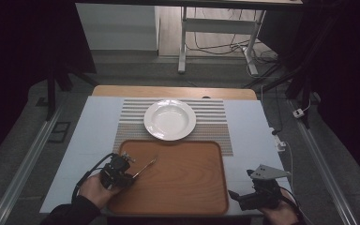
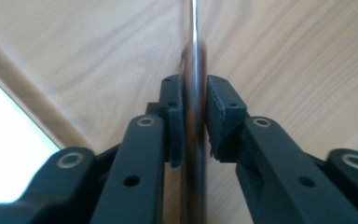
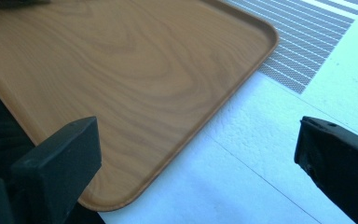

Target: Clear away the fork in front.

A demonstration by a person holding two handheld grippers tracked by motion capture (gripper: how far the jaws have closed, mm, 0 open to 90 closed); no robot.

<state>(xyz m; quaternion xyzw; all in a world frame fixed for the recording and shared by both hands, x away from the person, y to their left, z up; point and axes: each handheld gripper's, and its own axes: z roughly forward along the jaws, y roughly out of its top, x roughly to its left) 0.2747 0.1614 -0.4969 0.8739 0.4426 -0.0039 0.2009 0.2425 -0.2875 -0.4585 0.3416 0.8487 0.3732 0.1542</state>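
A slim metal utensil (image 1: 146,166) lies low over the left part of the wooden tray (image 1: 183,187), its tip pointing toward the white plate (image 1: 169,119). My left gripper (image 1: 130,172) is shut on its handle. In the left gripper view the handle (image 2: 195,135) runs straight up between the two pads of my left gripper (image 2: 195,107), over the tray (image 2: 284,56). Which kind of utensil it is I cannot tell. My right gripper (image 1: 236,196) hovers off the tray's front right corner, and its jaws (image 3: 200,140) stand wide open with nothing between them.
The deep white plate sits on a striped placemat (image 1: 211,117) behind the tray. In the right gripper view the tray (image 3: 121,70), the placemat's corner (image 3: 303,42) and the white table cover (image 3: 242,177) lie below. Desk legs and cables stand on the floor beyond the table.
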